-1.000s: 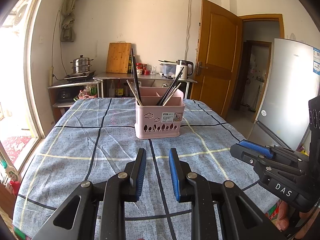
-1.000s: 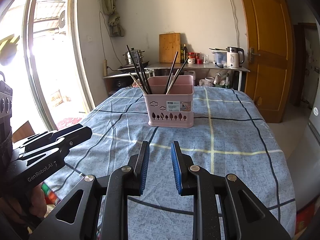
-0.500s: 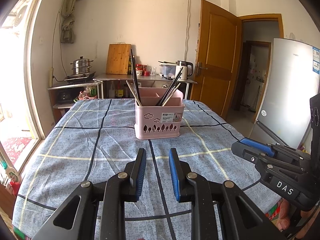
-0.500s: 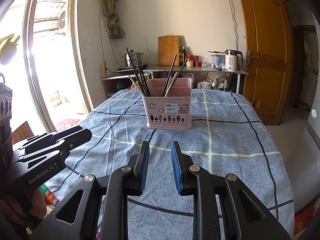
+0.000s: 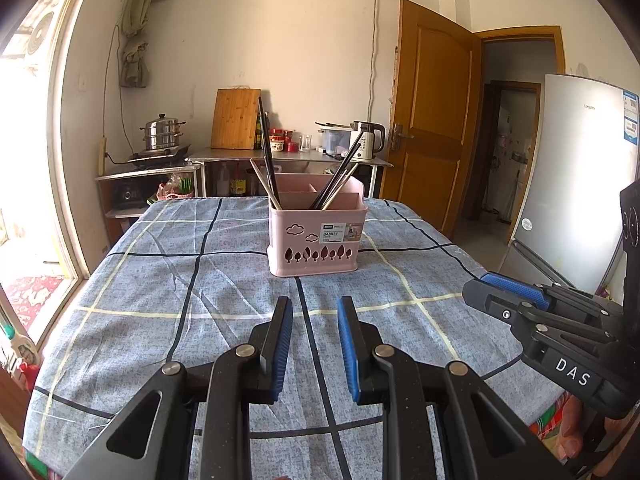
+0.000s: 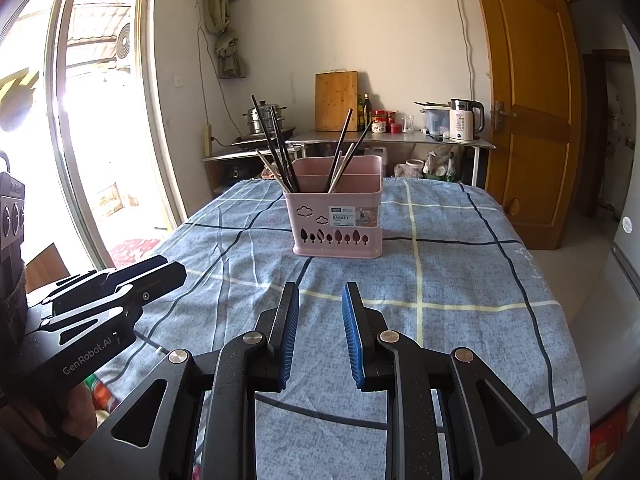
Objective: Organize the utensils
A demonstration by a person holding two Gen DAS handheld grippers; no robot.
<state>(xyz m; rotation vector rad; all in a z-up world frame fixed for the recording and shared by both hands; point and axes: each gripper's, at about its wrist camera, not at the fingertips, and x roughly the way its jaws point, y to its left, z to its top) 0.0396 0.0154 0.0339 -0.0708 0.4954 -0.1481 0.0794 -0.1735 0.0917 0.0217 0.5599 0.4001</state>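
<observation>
A pink utensil basket (image 5: 316, 240) stands on the blue checked tablecloth (image 5: 160, 300), seen also in the right wrist view (image 6: 336, 224). Several black and pale chopsticks (image 5: 269, 160) lean in its compartments, also visible in the right wrist view (image 6: 276, 152). My left gripper (image 5: 314, 320) is open and empty, held above the cloth well short of the basket. My right gripper (image 6: 320, 304) is also open and empty, at a similar distance. Each gripper shows from the side in the other's view: the right one (image 5: 520, 300) and the left one (image 6: 120, 288).
A side counter (image 5: 288, 156) behind the table holds a cutting board (image 5: 236, 124), jars and a kettle (image 5: 366, 140). A steamer pot (image 5: 162, 132) sits to its left. A wooden door (image 5: 432, 120) and a fridge (image 5: 576, 176) stand to the right, a glass door (image 6: 80, 120) to the left.
Both grippers have drawn back slightly from the basket, which looks a little smaller and farther. Their jaws stay open as before.
</observation>
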